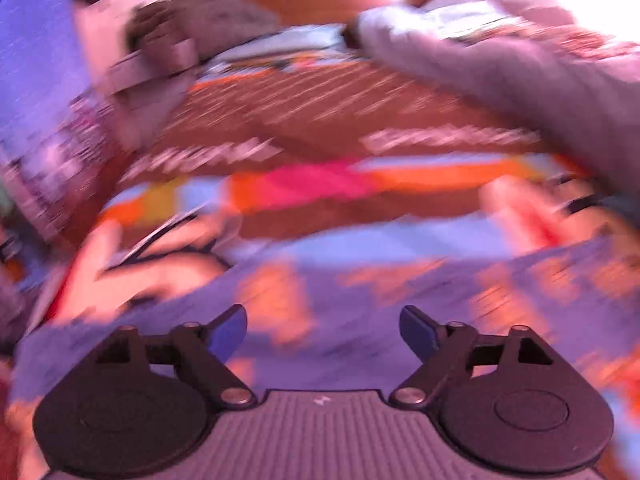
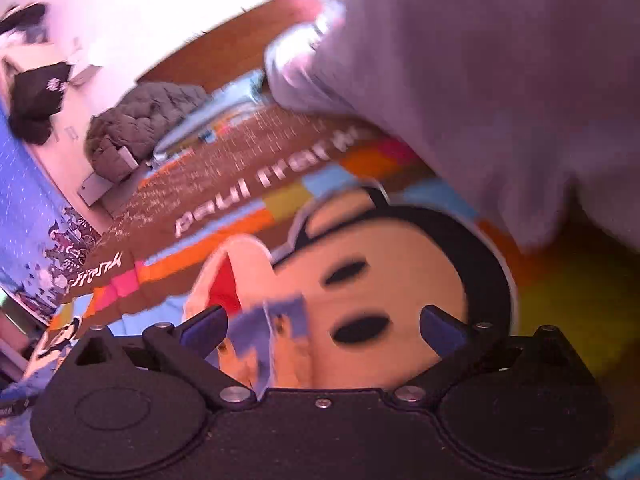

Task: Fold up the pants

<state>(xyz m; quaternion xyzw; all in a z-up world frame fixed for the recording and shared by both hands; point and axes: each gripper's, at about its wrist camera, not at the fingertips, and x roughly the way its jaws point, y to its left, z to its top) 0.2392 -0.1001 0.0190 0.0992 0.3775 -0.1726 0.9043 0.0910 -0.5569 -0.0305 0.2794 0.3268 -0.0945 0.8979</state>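
Note:
The pants (image 1: pixel 360 300) are blue with orange figures and lie spread on a colourful bedspread right in front of my left gripper (image 1: pixel 322 330), which is open and empty just above them. The left wrist view is badly blurred. In the right wrist view a small corner of the same blue patterned cloth (image 2: pixel 276 340) stands up between the fingers of my right gripper (image 2: pixel 322 326). Its jaws stand wide apart and do not pinch the cloth. Below it is a large cartoon mouse face (image 2: pixel 380 272) printed on the bedspread.
A pale lilac blanket (image 2: pixel 500 80) is heaped at the right, also in the left wrist view (image 1: pixel 500 68). A grey quilted bundle (image 2: pixel 140 124) lies at the far left of the bed. The brown lettered bedspread (image 2: pixel 240 172) lies between them. A white wall is behind.

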